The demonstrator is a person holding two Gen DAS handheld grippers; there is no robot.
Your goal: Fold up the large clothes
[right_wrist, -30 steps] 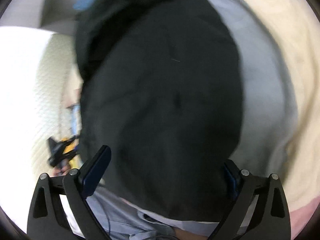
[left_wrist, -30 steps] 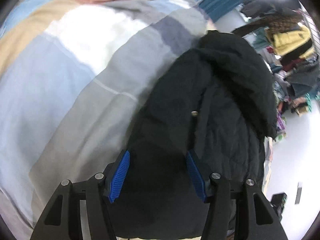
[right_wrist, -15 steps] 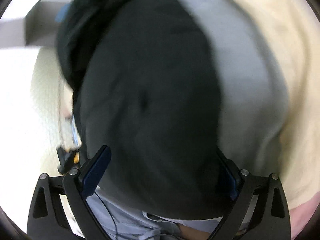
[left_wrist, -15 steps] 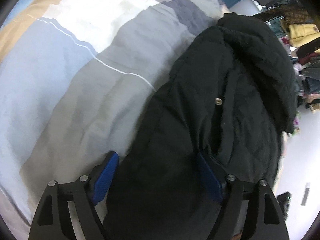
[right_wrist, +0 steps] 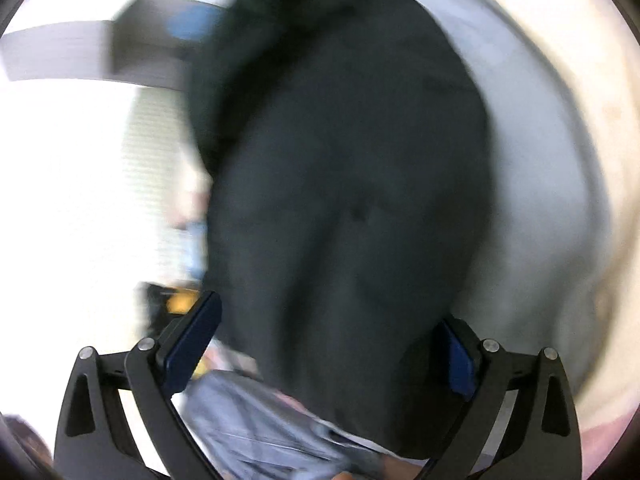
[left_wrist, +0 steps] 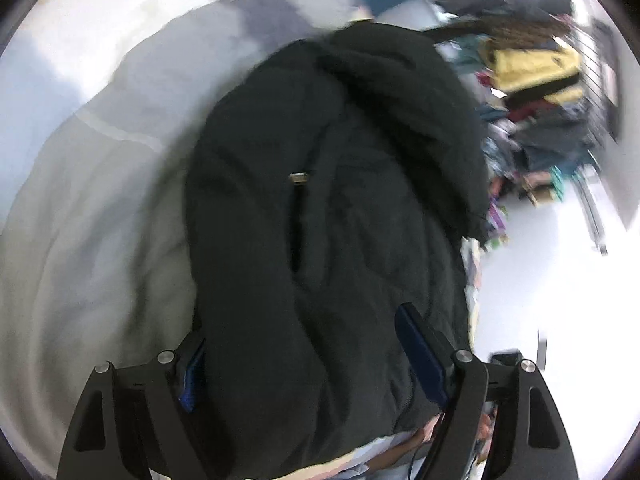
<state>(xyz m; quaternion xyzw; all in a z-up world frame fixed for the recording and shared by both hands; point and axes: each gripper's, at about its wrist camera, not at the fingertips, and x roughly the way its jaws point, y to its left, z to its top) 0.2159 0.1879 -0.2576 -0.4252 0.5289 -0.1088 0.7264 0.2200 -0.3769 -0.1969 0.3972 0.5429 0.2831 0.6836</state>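
Striped bedspread point(left_wrist: 100, 200) (grey, white), bright white floor point(left_wrist: 540, 272), heaped clothes point(left_wrist: 532, 68) beyond.

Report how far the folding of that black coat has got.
Done: the black coat lies on the striped bedding as a long narrow bundle, its sides apparently folded in. In hand: both tongs, left and right, are wide open with the coat's near end between their fingers; blur hides whether they touch it. Left: closing on that end and folding it over lengthwise.
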